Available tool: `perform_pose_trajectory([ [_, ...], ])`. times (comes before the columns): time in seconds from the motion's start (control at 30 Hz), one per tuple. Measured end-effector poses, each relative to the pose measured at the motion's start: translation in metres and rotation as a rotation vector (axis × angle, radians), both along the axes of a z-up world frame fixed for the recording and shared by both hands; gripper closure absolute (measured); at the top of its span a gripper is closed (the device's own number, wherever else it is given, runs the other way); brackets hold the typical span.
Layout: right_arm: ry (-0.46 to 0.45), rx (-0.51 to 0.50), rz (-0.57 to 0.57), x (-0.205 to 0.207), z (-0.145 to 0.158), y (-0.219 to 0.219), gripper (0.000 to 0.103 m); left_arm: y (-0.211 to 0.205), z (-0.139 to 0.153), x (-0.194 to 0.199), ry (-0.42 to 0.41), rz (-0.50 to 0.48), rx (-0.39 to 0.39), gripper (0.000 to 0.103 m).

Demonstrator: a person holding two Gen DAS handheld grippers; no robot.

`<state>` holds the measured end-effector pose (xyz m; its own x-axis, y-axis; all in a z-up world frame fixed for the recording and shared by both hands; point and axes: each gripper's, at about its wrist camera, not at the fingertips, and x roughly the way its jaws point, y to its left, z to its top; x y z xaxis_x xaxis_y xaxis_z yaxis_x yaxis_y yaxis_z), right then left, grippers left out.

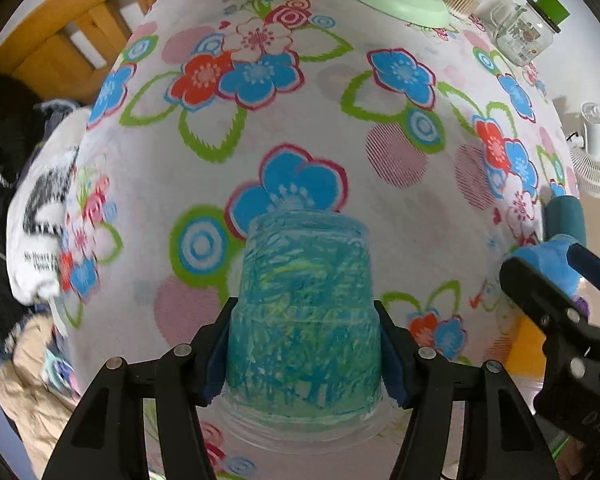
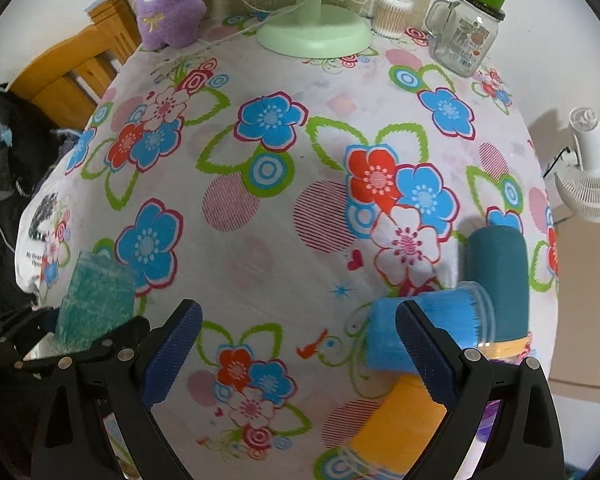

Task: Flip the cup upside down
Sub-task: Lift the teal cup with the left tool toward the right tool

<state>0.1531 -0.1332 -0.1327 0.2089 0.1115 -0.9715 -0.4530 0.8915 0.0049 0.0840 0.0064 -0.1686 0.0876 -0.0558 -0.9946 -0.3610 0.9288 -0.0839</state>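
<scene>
— Between the jaws of the left gripper (image 1: 304, 344), what sits there?

— A clear plastic cup (image 1: 304, 312) scribbled in teal and green, wide rim toward the camera, narrow base pointing away. The blue pads press on its two sides, so the jaws are pinching the cup.

— Is it resting on the desk (image 1: 300, 120)?

— From the left wrist view I cannot tell whether the rim touches the flowered cloth. The right wrist view shows the same cup (image 2: 94, 300) at the far left, base up, held by the black fingers.

— And the right gripper (image 2: 300, 344)?

— Its jaws stand spread wide, nothing between the pads, only the cloth below. Its right finger (image 2: 428, 352) passes in front of a blue cup (image 2: 384, 336) lying on its side, clear rim pointing right.

— What is near that one?

— A dark teal cup (image 2: 496, 272) just behind it, base up, and an orange cup (image 2: 396, 428) nearer the camera, partly hidden by the finger.

— Farther out?

— At the back edge of the desk: a purple plush toy (image 2: 166, 4), the pale green fan base (image 2: 314, 34), a tub of cotton swabs (image 2: 392, 14) and a glass mug jar with a green lid (image 2: 466, 36). A white fan (image 2: 588, 176) stands off the desk on the right, and a wooden chair (image 2: 72, 68) on the left.
</scene>
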Motion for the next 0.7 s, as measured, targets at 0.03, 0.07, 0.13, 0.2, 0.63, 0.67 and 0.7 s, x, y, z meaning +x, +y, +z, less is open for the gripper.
perform_pose_trajectory([
  [0.03,0.0,-0.003,0.011,0.0,0.0,-0.002,0.004,-0.002,0.001,-0.002,0.002,0.014,-0.008,0.039],
  [0.07,0.0,-0.007,0.023,0.0,0.0,-0.004,0.004,-0.007,0.0,-0.006,0.005,0.029,-0.017,0.039],
  [0.13,-0.001,-0.016,0.048,0.0,-0.001,-0.009,0.004,-0.011,-0.002,-0.012,0.008,0.051,-0.027,0.039],
  [0.2,-0.003,-0.022,0.062,0.0,-0.002,-0.012,0.004,-0.019,-0.005,-0.017,0.013,0.074,-0.033,0.039],
  [0.63,0.015,-0.047,0.163,-0.008,-0.014,-0.021,0.004,-0.046,-0.017,-0.024,0.009,0.163,-0.059,0.038],
  [0.67,0.017,-0.049,0.163,-0.008,-0.015,-0.022,0.004,-0.048,-0.018,-0.024,0.009,0.164,-0.06,0.037],
  [0.7,0.018,-0.05,0.161,-0.008,-0.015,-0.024,0.004,-0.052,-0.021,-0.026,0.014,0.166,-0.056,0.037],
])
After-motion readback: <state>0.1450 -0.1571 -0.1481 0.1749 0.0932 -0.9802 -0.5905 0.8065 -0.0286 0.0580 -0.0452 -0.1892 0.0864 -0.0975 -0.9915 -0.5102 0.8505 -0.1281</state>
